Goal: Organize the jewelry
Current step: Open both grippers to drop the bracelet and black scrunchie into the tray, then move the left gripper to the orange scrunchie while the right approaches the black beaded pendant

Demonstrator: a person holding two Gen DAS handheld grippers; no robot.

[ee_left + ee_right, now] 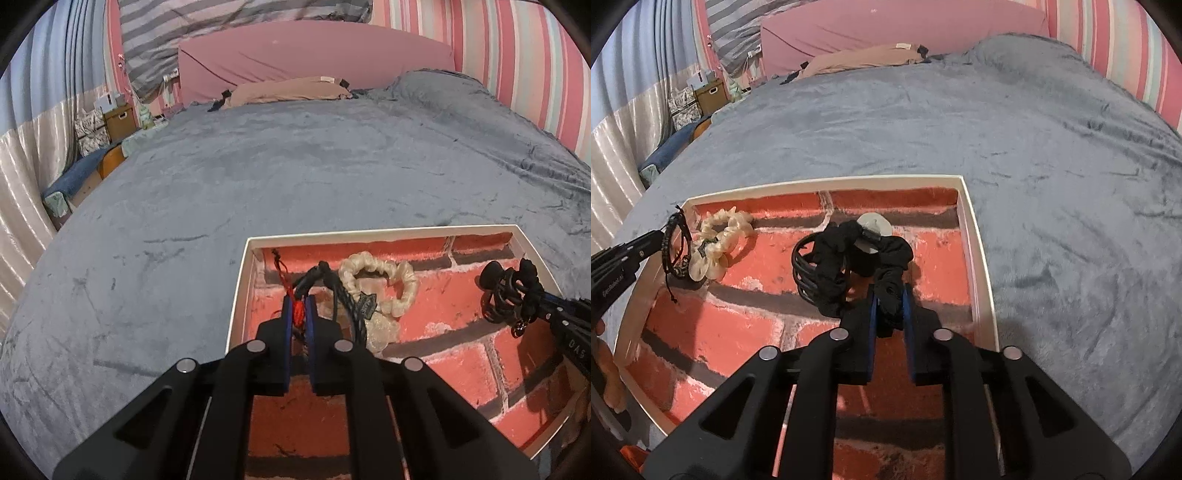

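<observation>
Clamping a bundle of black and red cord bracelets (300, 295), the left gripper (298, 317) has its blue pads closed on the strands at the near left corner of the shallow white tray lined with red brick-pattern paper (384, 230). We note the right gripper (891, 295) likewise closed, pinching a black fabric scrunchie (864, 254) toward the tray's right wall. Touching that scrunchie on its left sits a black plastic claw clip (805, 264); a pale disc (873, 223) shows behind it, identity unclear. Just right of the left gripper's bundle lies a cream satin scrunchie (380, 284), resting on the tray floor. Beneath the tray spreads a grey plush bedspread (258, 177), with a tan pillow (291, 88) at the far end.
</observation>
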